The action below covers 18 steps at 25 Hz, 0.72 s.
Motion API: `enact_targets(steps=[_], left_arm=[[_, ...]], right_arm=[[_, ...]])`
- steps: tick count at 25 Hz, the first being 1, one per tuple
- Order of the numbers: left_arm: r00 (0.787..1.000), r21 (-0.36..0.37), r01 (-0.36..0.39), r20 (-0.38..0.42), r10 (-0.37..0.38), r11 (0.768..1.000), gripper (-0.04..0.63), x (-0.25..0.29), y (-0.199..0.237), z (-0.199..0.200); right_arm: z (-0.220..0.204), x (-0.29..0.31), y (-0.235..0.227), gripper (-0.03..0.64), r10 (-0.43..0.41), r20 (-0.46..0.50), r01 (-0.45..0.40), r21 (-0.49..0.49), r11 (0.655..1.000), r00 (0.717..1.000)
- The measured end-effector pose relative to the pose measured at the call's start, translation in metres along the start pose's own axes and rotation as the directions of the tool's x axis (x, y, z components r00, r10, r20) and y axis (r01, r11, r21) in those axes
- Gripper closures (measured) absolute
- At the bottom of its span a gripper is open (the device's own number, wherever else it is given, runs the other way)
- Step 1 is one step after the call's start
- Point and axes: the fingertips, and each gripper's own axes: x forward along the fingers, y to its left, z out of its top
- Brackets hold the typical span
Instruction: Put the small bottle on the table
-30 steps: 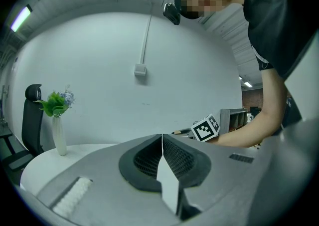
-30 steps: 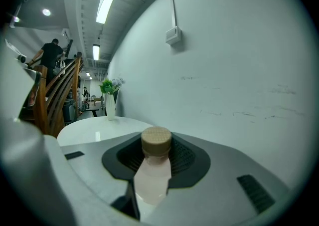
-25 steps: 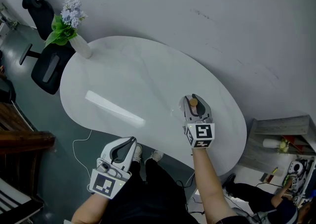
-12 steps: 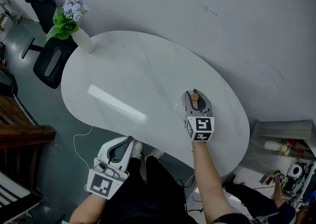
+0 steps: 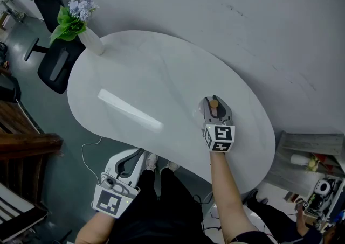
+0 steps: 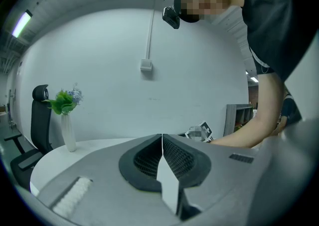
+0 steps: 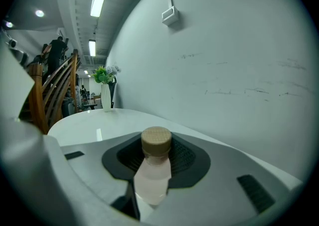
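Pink-tinted small bottle (image 7: 152, 180), tan-capped, sits clamped in the right gripper (image 5: 214, 102) over the table (image 5: 140, 86).

Left gripper (image 6: 162, 140) lower centre, jaws pressed together, nothing between; white table (image 6: 75, 152) beyond, lower left; white vase (image 6: 68, 132) with green sprigs standing on table at left; black chair (image 6: 39, 115) at far left edge; person's forearm (image 6: 254, 125) reaching in from right; wall box (image 6: 146, 65) upper centre
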Motion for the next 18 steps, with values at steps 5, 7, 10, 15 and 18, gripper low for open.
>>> enact_targets(steps=[5, 7, 10, 15, 18], left_arm=[[1.0, -0.001, -0.004, -0.007, 0.004, 1.0, 0.586, 0.002, 0.003, -0.002], [1.0, 0.0, -0.004, -0.005, 0.004, 1.0, 0.586, 0.002, 0.004, -0.001], [1.0, -0.002, -0.006, -0.009, 0.006, 1.0, 0.586, 0.002, 0.004, -0.003], [1.0, -0.001, -0.006, -0.018, 0.006, 1.0, 0.586, 0.002, 0.006, -0.005], [1.0, -0.004, -0.006, -0.02, 0.005, 1.0, 0.586, 0.001, 0.006, -0.006]], right_arm=[[-0.004, 0.005, -0.001, 0.506, 0.0, -0.004, 0.0, 0.004, 1.0, 1.0], [-0.005, 0.007, -0.001, 0.506, -0.001, -0.004, 0.001, 0.006, 1.0, 1.0], [-0.007, 0.009, 0.0, 0.506, 0.001, -0.006, -0.001, 0.008, 1.0, 1.0], [-0.01, 0.011, 0.001, 0.506, 0.002, -0.01, -0.002, 0.009, 1.0, 1.0], [-0.011, 0.012, 0.003, 0.506, 0.003, -0.014, -0.003, 0.009, 1.0, 1.0]])
